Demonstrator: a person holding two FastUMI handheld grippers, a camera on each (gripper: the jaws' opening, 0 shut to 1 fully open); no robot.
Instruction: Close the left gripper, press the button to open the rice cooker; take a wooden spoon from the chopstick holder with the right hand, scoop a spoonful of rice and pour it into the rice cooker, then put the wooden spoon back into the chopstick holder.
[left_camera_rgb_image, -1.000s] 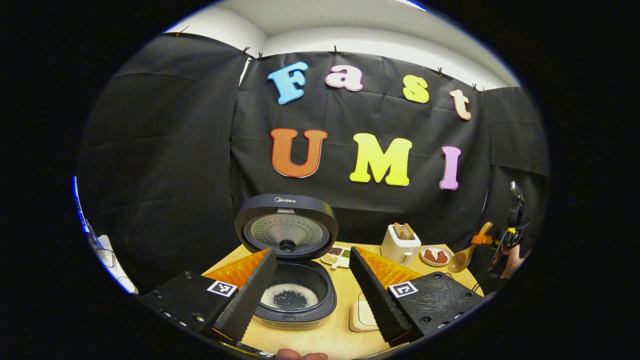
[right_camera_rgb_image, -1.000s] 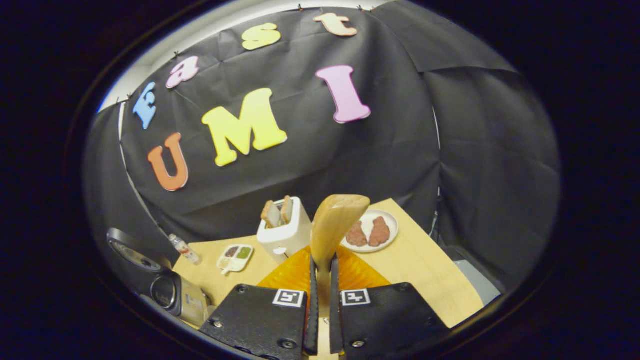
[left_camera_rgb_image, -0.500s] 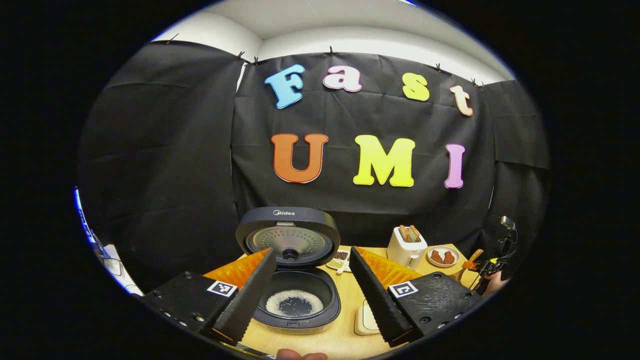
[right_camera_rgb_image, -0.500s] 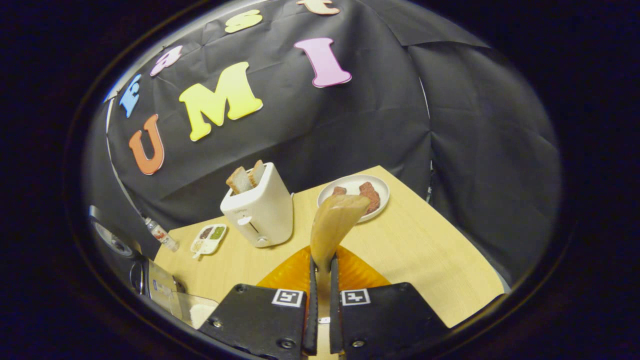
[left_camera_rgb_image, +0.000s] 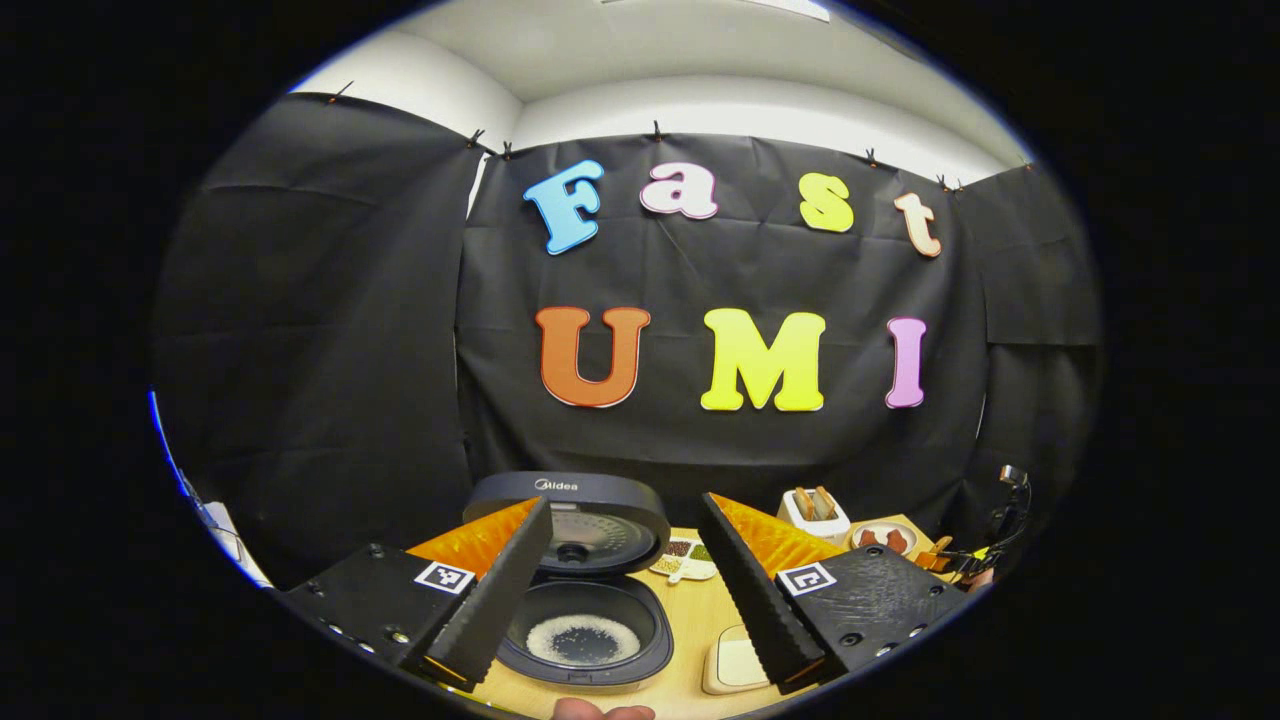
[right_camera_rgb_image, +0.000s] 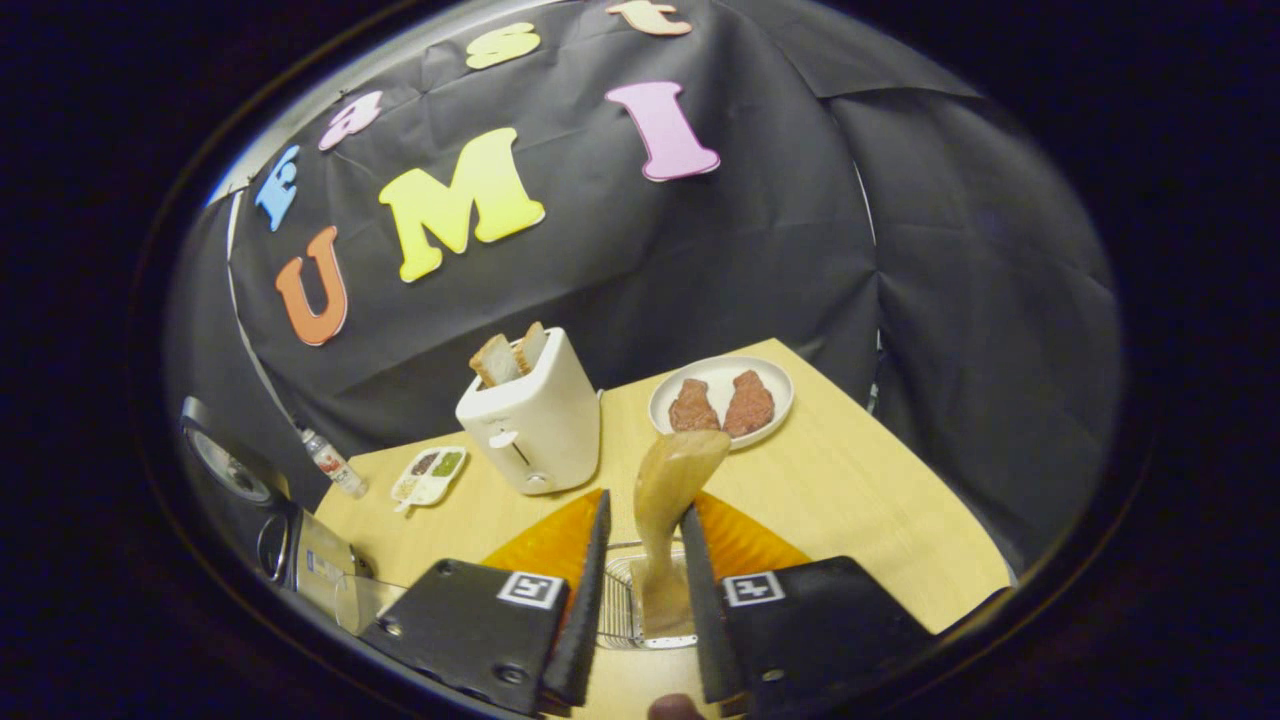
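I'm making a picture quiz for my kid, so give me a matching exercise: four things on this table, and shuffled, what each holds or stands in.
1. dark round rice cooker
2. white toaster
3. round white plate
4. wooden spoon

A. two bread slices
B. wire chopstick holder
C. white rice
D. two brown meat pieces

Pairs: 1-C, 2-A, 3-D, 4-B.

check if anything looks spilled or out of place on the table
Nothing stands out. The wooden spoon stands in the wire chopstick holder, rice lies inside the dark open rice cooker, and the white toaster stands upright.
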